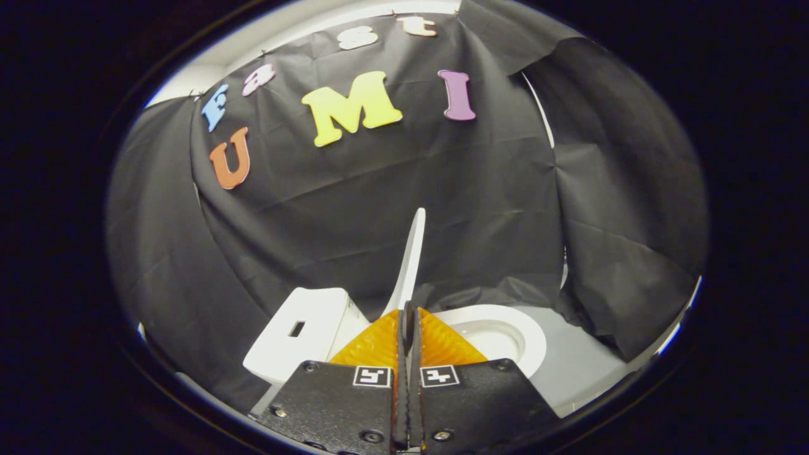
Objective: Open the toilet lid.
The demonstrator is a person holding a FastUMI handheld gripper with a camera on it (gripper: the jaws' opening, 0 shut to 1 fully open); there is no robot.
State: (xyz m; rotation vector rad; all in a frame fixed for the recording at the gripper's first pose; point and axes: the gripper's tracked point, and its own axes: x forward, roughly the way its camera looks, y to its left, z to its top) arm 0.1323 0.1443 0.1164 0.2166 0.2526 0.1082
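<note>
1. Furthest left of the toilet lid (409, 259) is the cistern (297, 338), a white boxy tank with a small dark slot on its top (probably the flush, can't really tell).
2. The lid itself is standing almost upright, seen edge-on as a thin white blade rising straight up, just right of the cistern and in front of the black cloth wall (379, 189).
3. Right at the lid's lower edge sits the gripper (408, 319). Its fingers are pulled in tight with barely any gap, and the lid's edge seems pinched between the tips (the actual contact is hidden, so can't say for sure).
4. Right of the lid is the open bowl (505, 335), white seat ring exposed.
5. Past the bowl, still right of the lid, a pale grey floor (578, 370).
</note>
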